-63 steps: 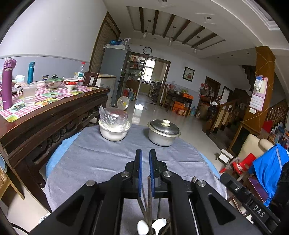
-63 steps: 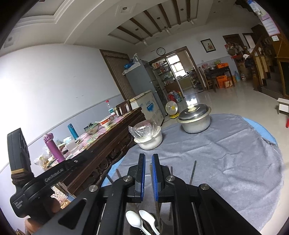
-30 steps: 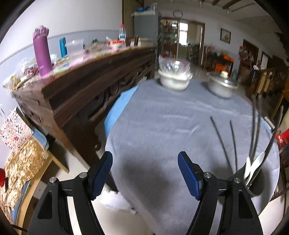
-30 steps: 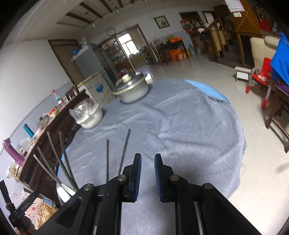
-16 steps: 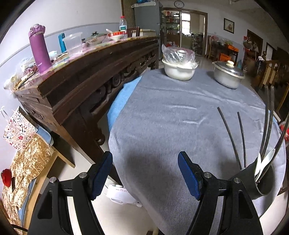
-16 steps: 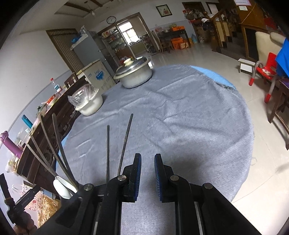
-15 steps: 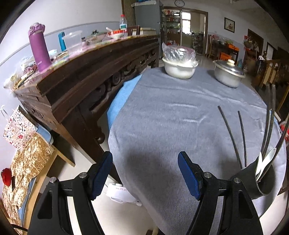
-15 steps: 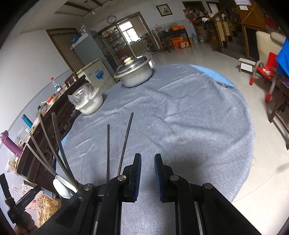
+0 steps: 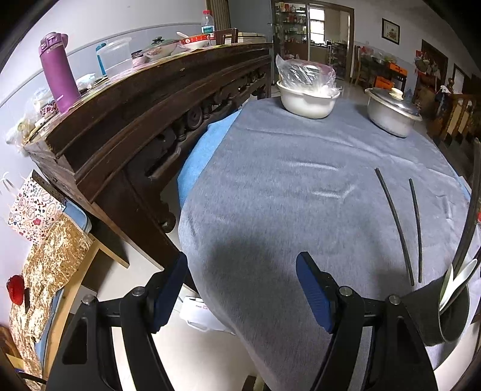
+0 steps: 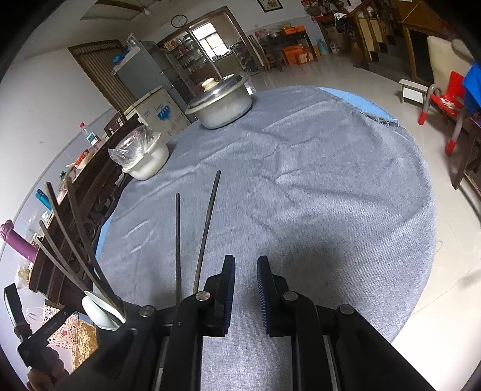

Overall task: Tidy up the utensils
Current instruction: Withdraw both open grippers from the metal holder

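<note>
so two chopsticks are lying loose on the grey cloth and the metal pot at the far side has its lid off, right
Not quite: the metal pot has its lid on, as the right wrist view shows. The two chopsticks do lie loose on the grey cloth.

We are in a home: a lidded pot on the round surface, a fridge, a wall clock.
</note>
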The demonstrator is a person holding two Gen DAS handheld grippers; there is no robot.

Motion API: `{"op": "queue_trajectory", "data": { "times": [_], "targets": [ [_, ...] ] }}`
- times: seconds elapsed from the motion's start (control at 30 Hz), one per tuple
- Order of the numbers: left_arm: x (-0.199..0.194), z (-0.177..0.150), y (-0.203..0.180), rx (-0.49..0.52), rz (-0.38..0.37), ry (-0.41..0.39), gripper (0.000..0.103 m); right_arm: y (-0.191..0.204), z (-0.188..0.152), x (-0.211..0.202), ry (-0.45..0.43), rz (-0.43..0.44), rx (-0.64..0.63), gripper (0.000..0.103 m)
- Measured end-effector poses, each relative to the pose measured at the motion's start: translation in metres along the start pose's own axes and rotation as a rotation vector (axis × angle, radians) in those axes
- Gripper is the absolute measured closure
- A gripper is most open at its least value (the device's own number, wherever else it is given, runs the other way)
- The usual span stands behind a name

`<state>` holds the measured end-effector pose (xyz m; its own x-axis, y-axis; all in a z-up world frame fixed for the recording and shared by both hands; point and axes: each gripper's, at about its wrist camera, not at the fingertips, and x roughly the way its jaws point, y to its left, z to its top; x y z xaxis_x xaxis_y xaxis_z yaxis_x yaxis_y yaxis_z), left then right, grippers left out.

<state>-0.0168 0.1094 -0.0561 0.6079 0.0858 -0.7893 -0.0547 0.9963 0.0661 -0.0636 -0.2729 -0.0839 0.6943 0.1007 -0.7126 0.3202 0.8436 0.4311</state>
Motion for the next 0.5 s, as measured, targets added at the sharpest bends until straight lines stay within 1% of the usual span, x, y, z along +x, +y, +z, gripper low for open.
{"op": "queue_trajectory", "data": {
  "times": [0.5],
  "targets": [
    [0.020, 0.021, -0.011, 0.024, -0.011, 0.004, 0.028, 0.026, 0.015, 0.039, 0.068, 0.029, -0.021, 0.087]
  ]
}}
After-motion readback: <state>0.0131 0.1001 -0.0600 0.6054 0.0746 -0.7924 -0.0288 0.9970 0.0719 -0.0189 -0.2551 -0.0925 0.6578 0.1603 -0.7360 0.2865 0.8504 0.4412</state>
